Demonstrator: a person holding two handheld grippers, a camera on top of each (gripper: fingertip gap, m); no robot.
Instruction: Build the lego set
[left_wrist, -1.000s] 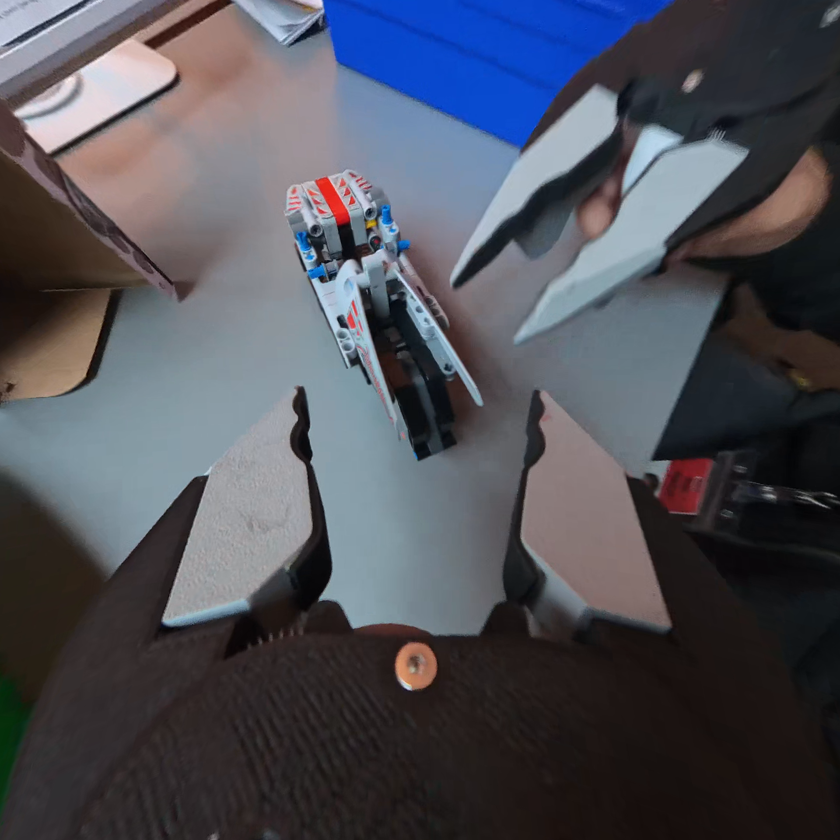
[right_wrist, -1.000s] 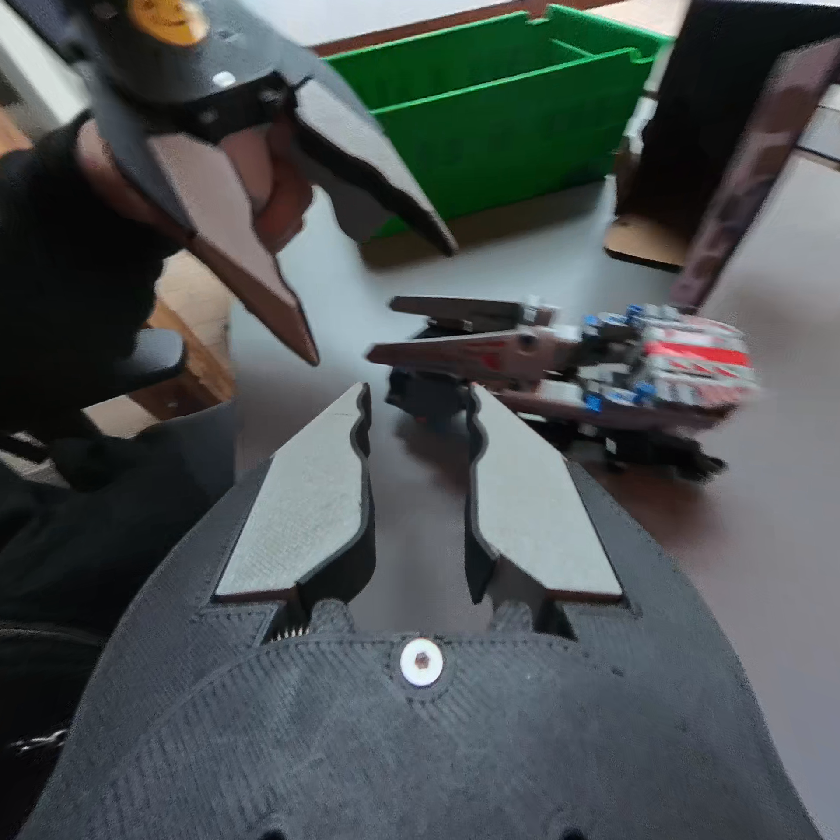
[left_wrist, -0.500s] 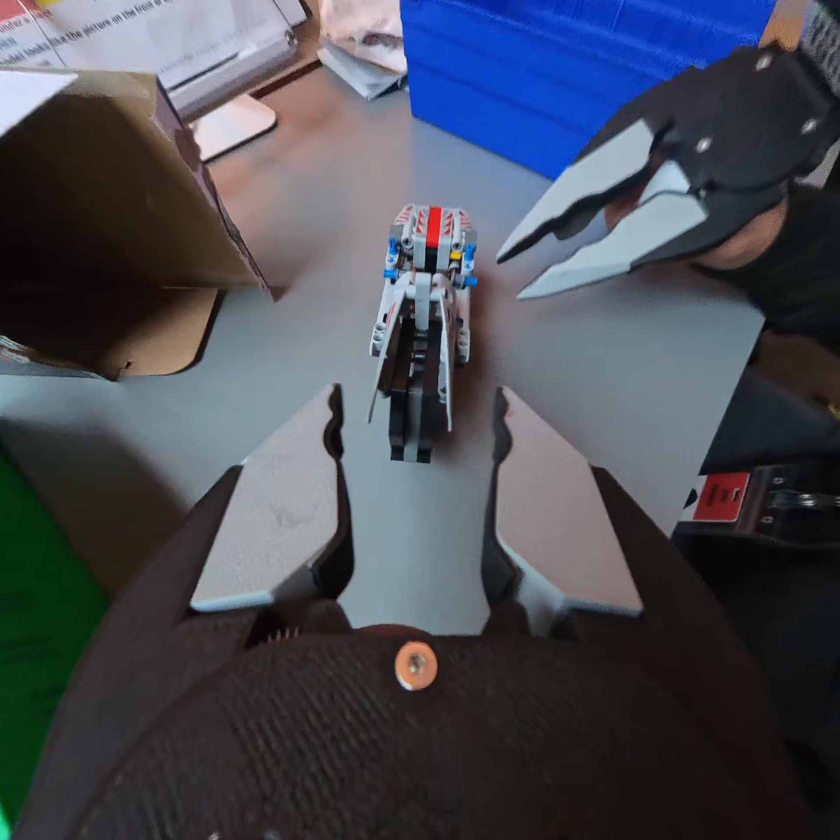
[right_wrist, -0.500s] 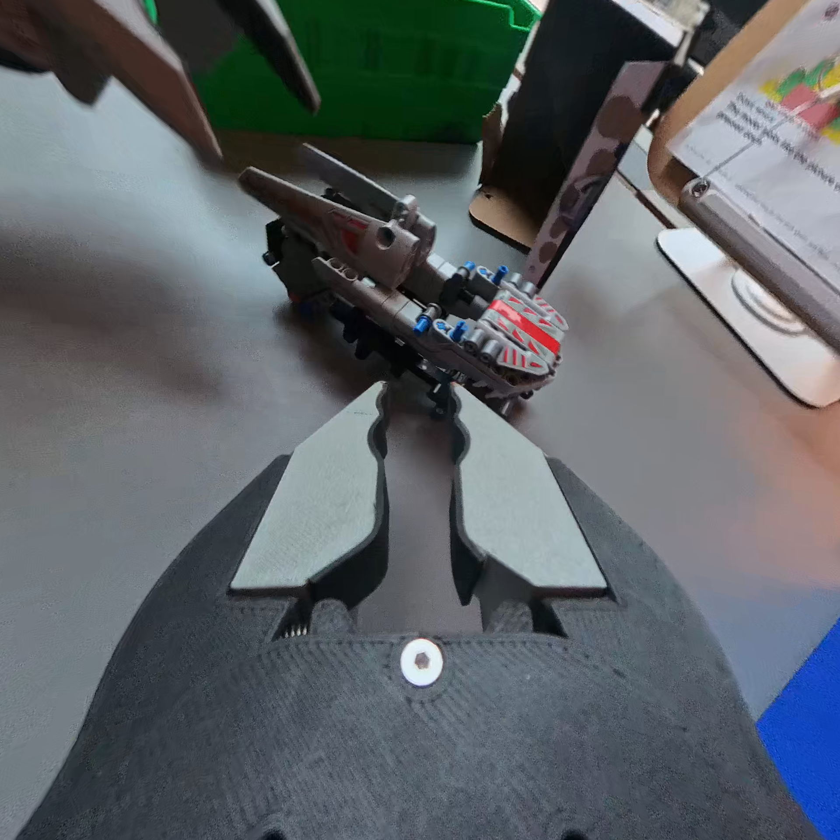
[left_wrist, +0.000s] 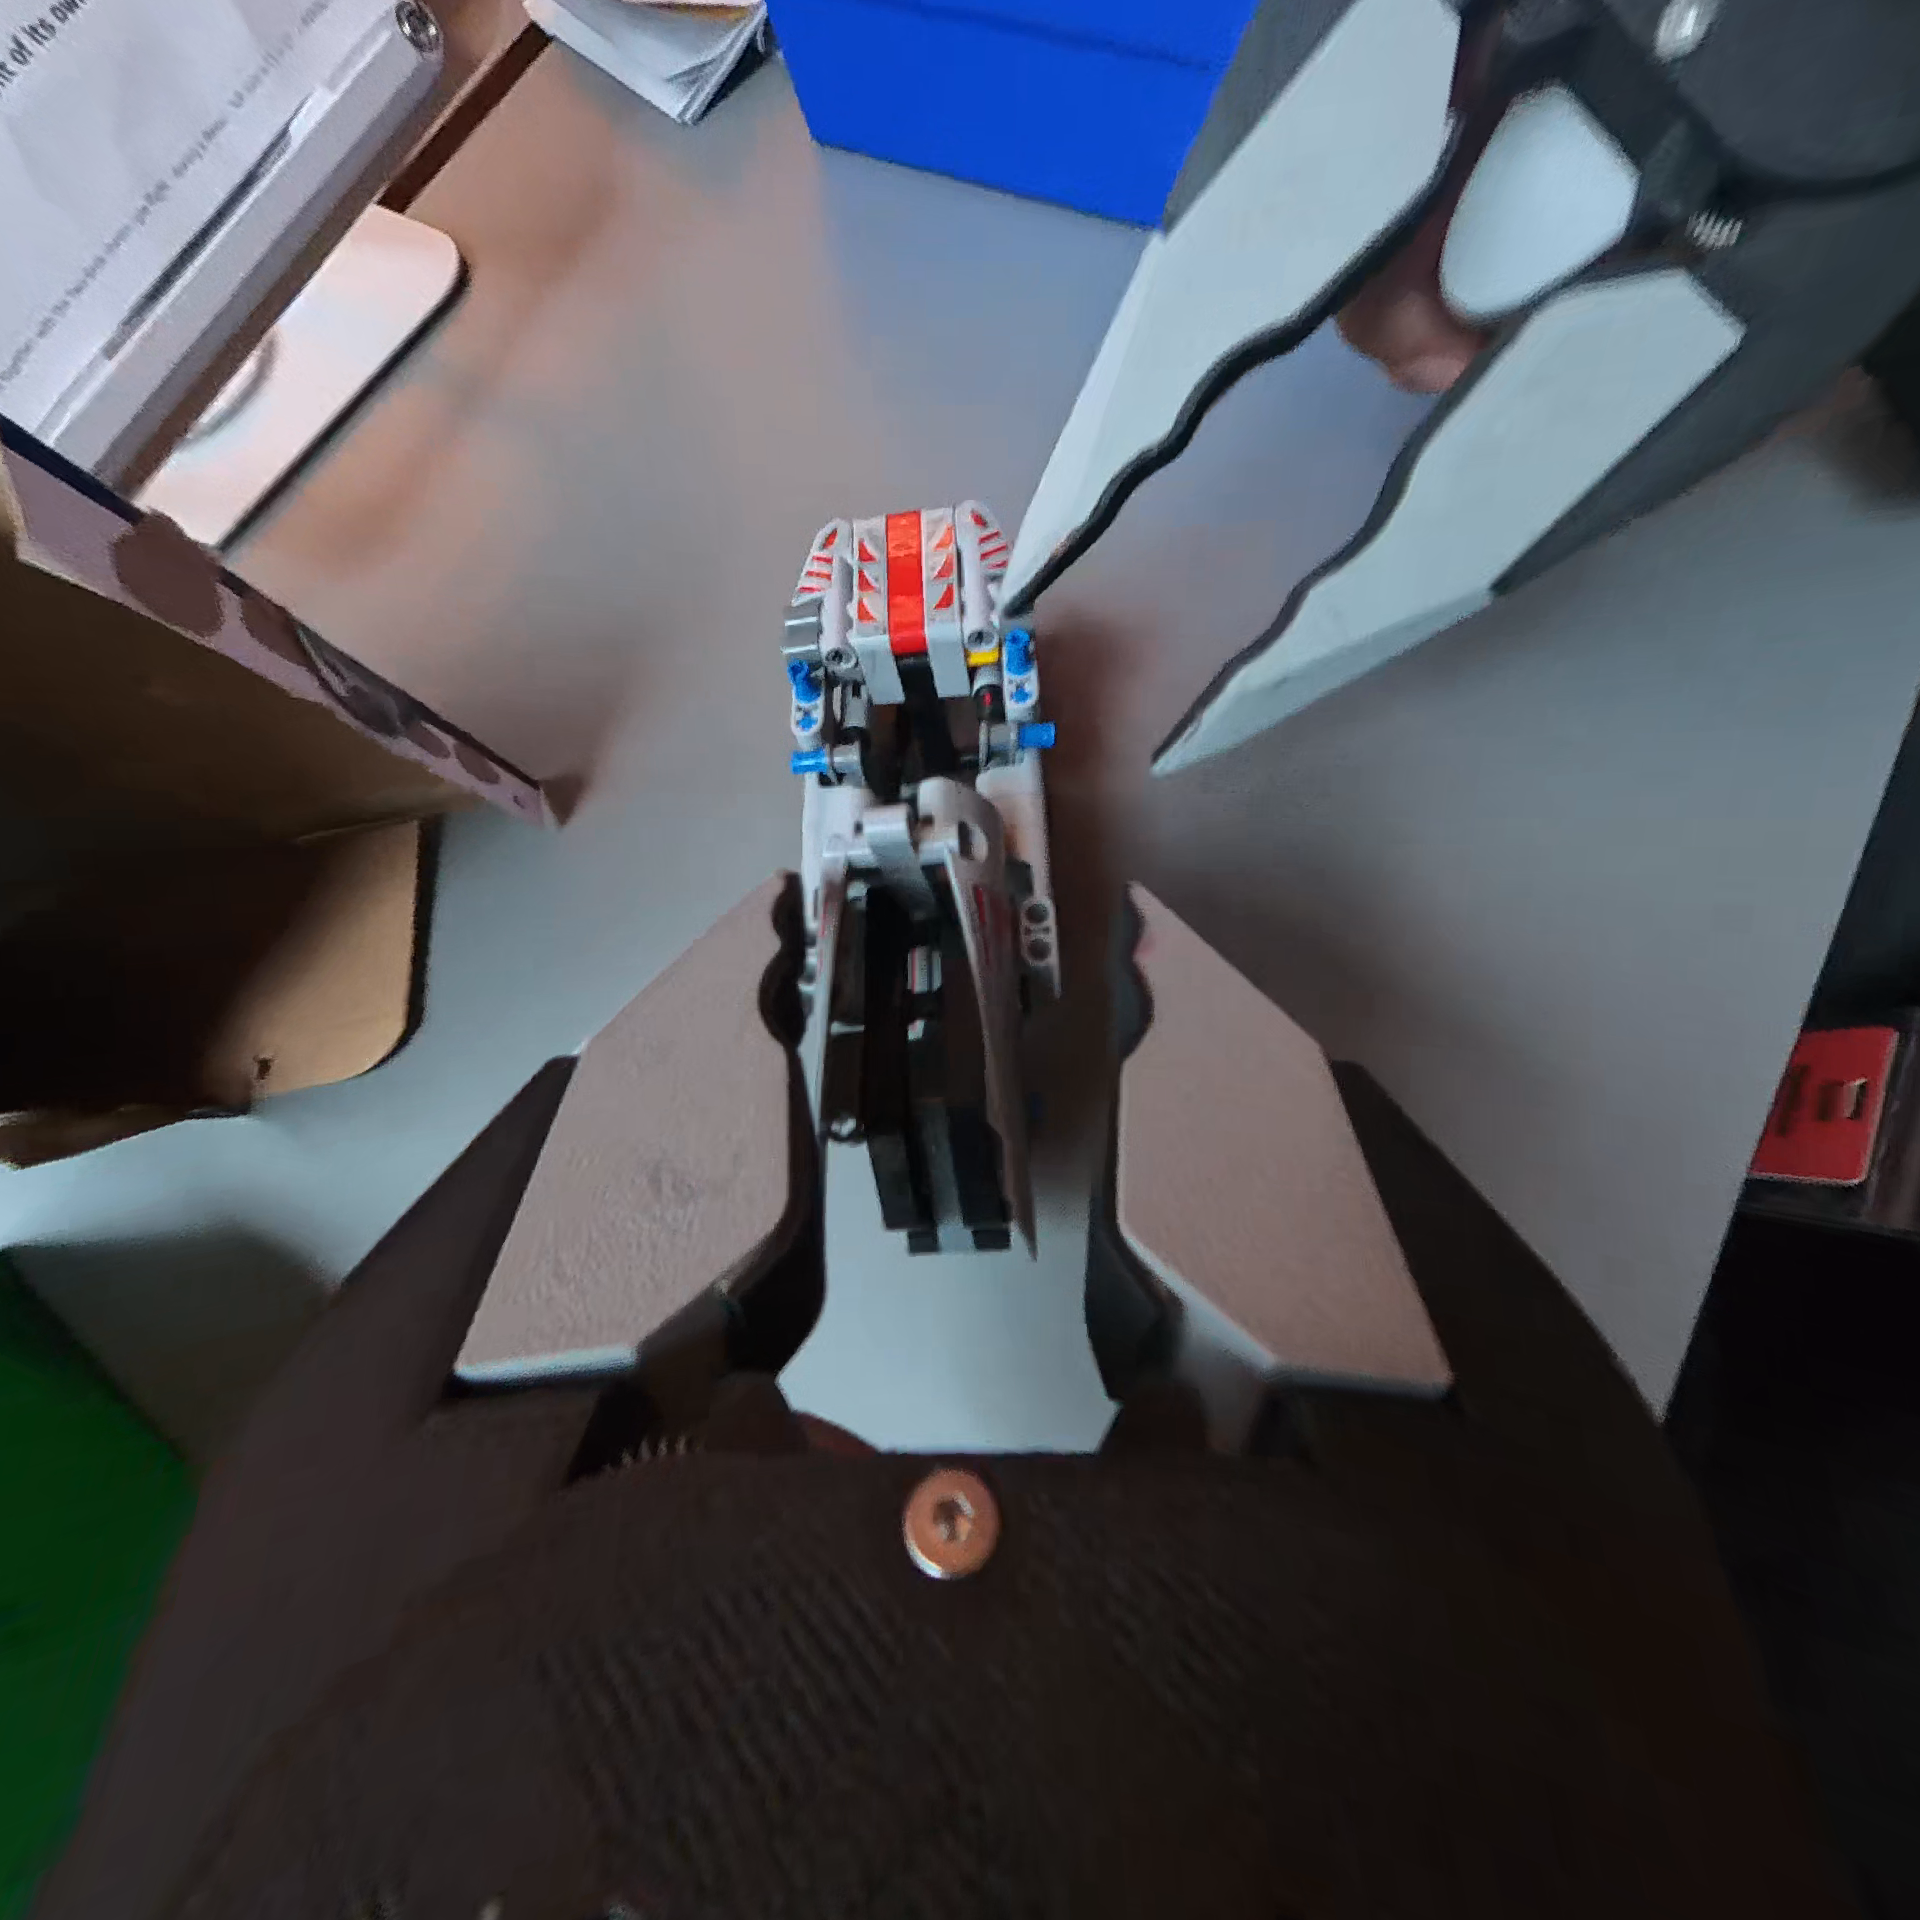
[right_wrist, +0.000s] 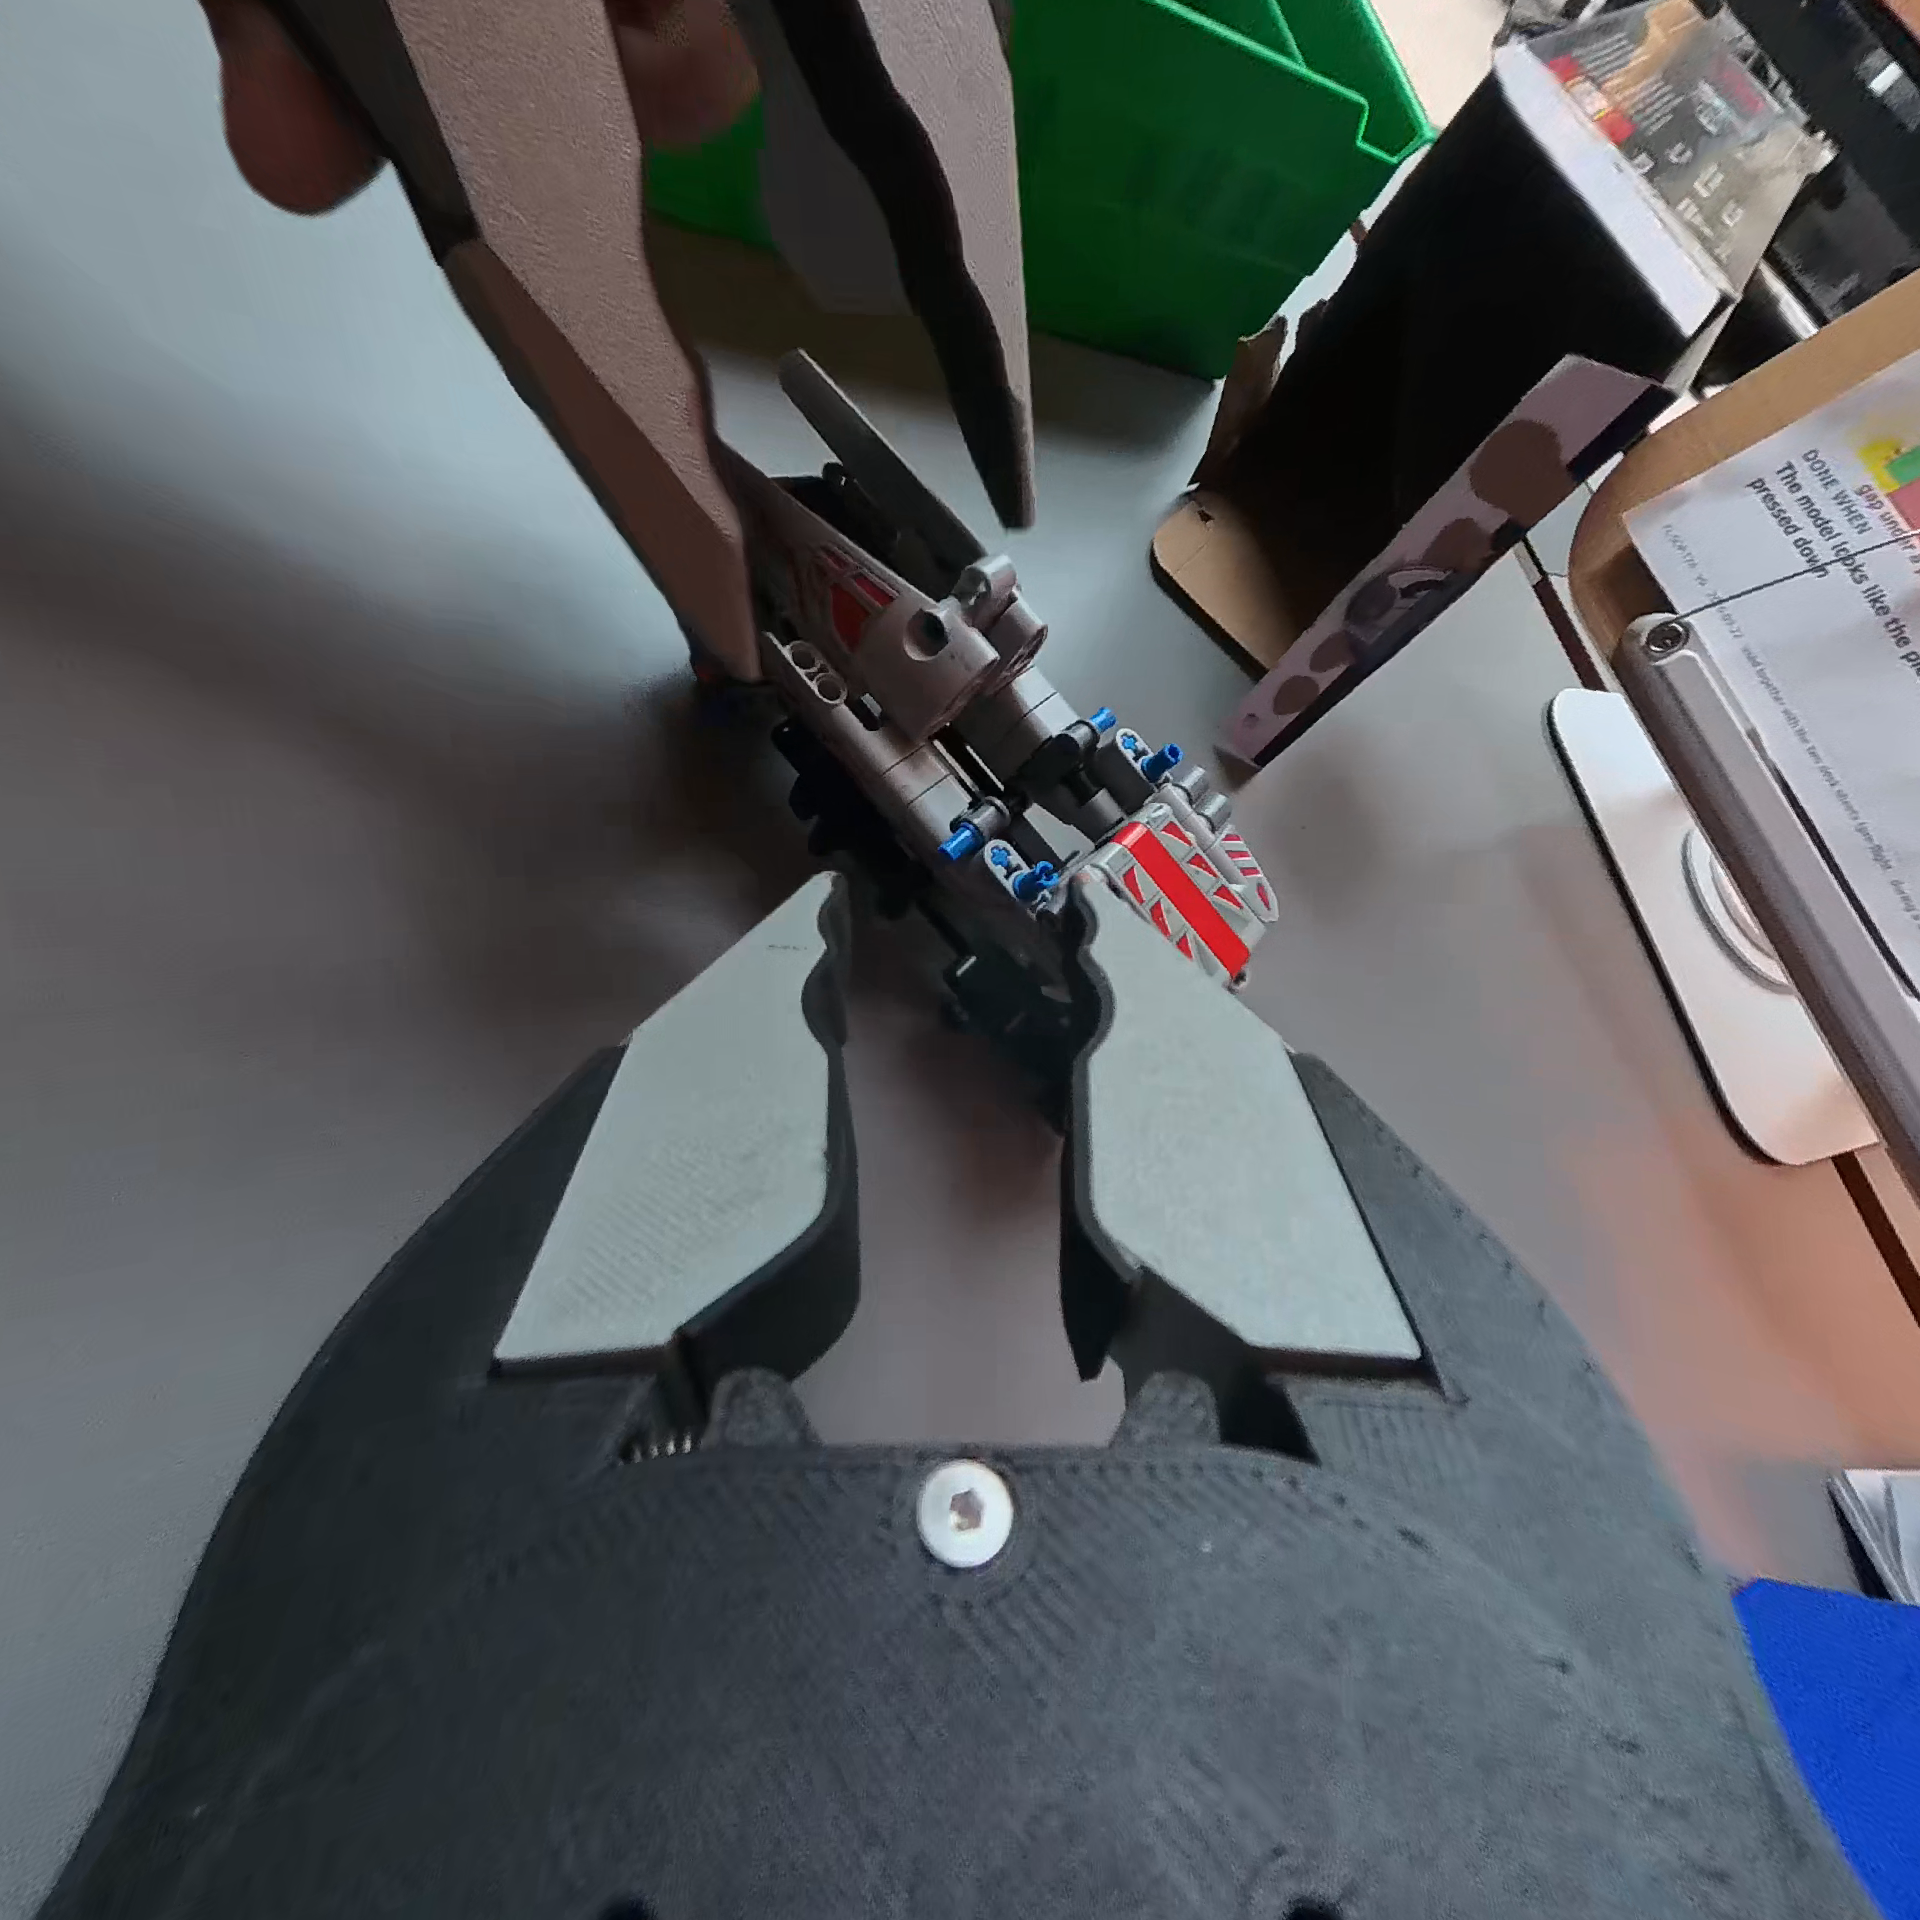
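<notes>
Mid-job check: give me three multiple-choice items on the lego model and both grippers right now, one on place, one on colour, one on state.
1. Where is the lego model?
A. in the green bin
B. on the grey table
C. inside the cardboard box

2. What colour is the stripe on its nose panel?
A. red
B. yellow
C. green

3. How is the left gripper set?
A. shut on the model
B. open, fingers either side of the model's tail
C. out of view

Answers: 1 B, the model lies on the table. 2 A, a red band runs down the panel's middle. 3 B, a gap shows beside the right finger.
</notes>
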